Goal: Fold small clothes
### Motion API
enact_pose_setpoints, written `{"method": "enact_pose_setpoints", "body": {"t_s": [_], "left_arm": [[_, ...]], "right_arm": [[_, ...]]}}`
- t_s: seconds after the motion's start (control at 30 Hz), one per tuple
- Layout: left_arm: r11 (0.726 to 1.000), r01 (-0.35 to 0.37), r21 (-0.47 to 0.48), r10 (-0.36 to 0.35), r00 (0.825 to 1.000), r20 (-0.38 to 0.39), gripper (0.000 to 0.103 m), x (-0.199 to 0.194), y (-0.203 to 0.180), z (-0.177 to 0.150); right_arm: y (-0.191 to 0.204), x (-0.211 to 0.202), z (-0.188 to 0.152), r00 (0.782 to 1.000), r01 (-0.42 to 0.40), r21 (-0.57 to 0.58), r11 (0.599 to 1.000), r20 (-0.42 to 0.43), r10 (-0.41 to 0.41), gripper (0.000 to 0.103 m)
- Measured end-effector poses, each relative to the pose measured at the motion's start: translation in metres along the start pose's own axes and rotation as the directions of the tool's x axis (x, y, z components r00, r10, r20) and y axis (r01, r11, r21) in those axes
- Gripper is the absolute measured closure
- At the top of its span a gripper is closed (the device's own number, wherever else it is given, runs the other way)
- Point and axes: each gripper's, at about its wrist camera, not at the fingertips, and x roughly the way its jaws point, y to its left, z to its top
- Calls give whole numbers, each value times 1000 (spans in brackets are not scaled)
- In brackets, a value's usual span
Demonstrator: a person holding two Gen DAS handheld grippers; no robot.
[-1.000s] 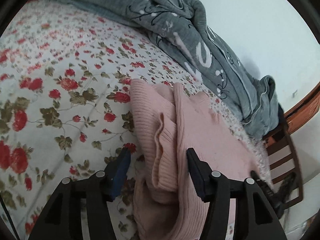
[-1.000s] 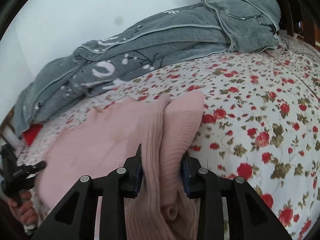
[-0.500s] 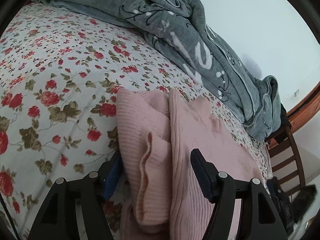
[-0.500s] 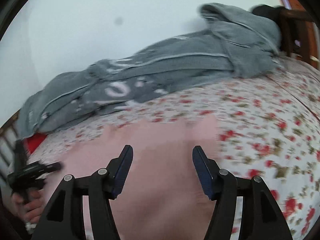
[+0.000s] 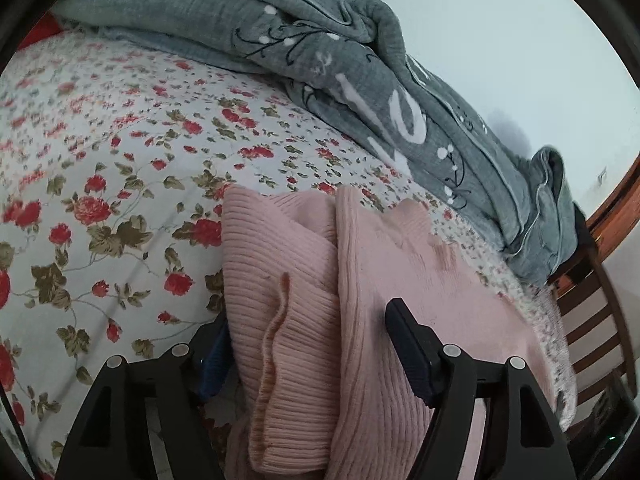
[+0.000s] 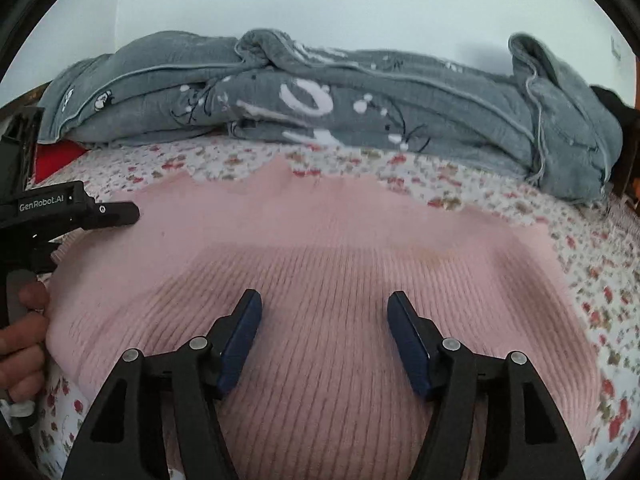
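A pink ribbed knit garment (image 5: 372, 280) lies folded on the flowered bedsheet (image 5: 100, 184). In the left wrist view my left gripper (image 5: 308, 344) is open, its jaws straddling a bunched fold of the garment; the left finger is partly hidden behind the fabric. In the right wrist view the pink garment (image 6: 320, 248) lies spread flat, and my right gripper (image 6: 324, 328) is open just above its near part, holding nothing. The left gripper (image 6: 116, 212) shows at the left edge of that view, at the garment's side.
A grey patterned quilt (image 5: 360, 64) is heaped along the wall at the back of the bed; it also shows in the right wrist view (image 6: 320, 100). A wooden chair (image 5: 592, 312) stands beside the bed. A red item (image 6: 56, 156) lies under the quilt.
My right gripper has opened and let go of the pink fold it pinched, and the garment now lies flat under it. My left gripper has moved forward over the bunched fold.
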Motion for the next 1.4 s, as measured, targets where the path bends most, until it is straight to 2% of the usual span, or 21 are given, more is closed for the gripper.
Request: {"method": "enact_pose_setpoints", "body": {"t_s": [0.2,0.53,0.7,1.4], "left_arm": [[999,-21,26,21,1000,-10,30,2,-4,1],[996,-43,75,43,999,-3,27,3,-8,-5],[996,-31,87,31,1000,-3,23,3,-9,-4],[992,-45,115,46,999,-5,22,9,-11,-3]], "right_arm": [[10,-3,-3,999,43,-42,998,13,-42,38],[11,-4,-5,999,49,-39,998,16,-48,37],[9,-6,-5,999,45,-38,998,21,-44,36],[10,-7,-4,998,57,-44,997,25,-56,33]]}}
